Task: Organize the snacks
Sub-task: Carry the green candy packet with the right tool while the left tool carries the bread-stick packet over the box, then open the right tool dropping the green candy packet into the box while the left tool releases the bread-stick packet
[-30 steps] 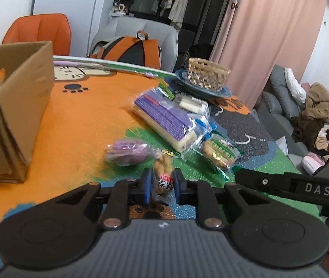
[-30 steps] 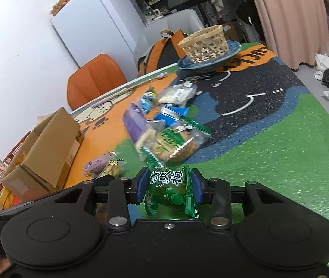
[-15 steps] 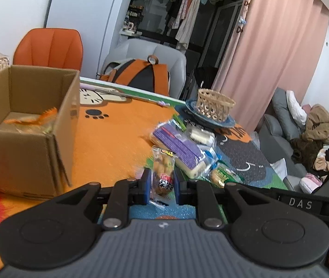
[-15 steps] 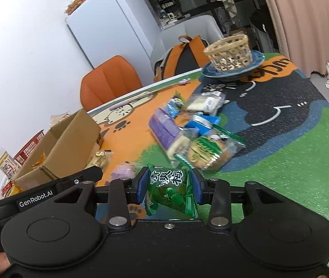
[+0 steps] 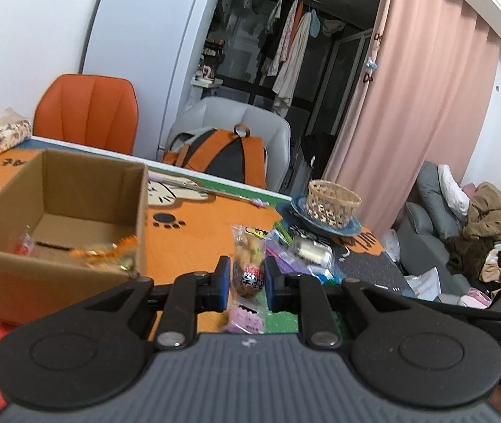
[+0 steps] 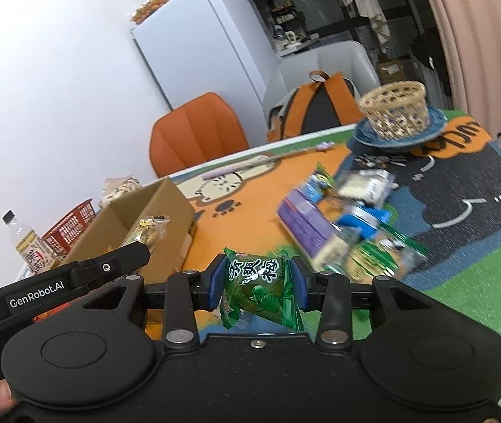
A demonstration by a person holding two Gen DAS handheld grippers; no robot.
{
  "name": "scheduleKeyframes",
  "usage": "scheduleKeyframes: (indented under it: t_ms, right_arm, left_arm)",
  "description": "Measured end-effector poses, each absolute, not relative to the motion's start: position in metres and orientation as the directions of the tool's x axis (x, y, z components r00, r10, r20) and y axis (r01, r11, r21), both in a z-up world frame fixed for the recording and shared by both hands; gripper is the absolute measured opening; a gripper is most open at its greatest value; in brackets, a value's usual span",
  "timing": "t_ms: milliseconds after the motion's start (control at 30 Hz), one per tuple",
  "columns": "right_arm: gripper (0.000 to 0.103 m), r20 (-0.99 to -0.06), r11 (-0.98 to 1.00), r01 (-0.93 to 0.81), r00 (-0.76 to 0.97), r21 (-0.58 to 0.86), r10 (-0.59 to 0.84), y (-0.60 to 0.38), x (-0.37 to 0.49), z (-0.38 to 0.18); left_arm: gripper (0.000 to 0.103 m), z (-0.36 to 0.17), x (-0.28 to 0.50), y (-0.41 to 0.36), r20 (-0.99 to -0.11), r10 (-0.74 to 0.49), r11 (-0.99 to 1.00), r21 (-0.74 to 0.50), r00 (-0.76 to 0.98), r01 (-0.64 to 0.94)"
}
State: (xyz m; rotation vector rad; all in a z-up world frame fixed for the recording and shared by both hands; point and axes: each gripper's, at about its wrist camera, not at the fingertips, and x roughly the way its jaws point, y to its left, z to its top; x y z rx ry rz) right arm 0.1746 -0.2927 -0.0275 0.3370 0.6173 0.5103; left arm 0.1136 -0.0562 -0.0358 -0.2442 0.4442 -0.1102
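I see the table under its orange, green and dark cartoon mat, spanning both wrist views. On its left part stands the open cardboard box, with an orange-edged wrapper lying against its near wall inside. At the far end a woven basket sits on a blue plate. Between box and plate lies the loose heap of snacks: a long purple pack, a white pack and a green cracker bag, touching one another.

My left gripper is clamped on a clear peanut packet, held upright just to the right of the box. My right gripper pinches a small green plum-candy bag between its blue pads, raised above the mat near the heap.
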Motion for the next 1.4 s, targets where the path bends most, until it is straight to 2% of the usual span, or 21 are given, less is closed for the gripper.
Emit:
scheduleKeyframes:
  t_ms: [567, 1400]
  right_arm:
    - [0.039, -0.408, 0.789, -0.460, 0.682, 0.406, 0.607, -0.234, 0.178, 0.010]
    - [0.039, -0.405, 0.754, -0.542, 0.635, 0.373, 0.657, -0.153, 0.204, 0.025]
  left_arm:
    - [0.019, -0.013, 0.103, -0.006, -0.365, -0.076, 0.960, -0.277, 0.928, -0.031]
    - [0.019, -0.020, 0.120, 0.068, -0.377, 0.014, 0.931, -0.332, 0.926, -0.150]
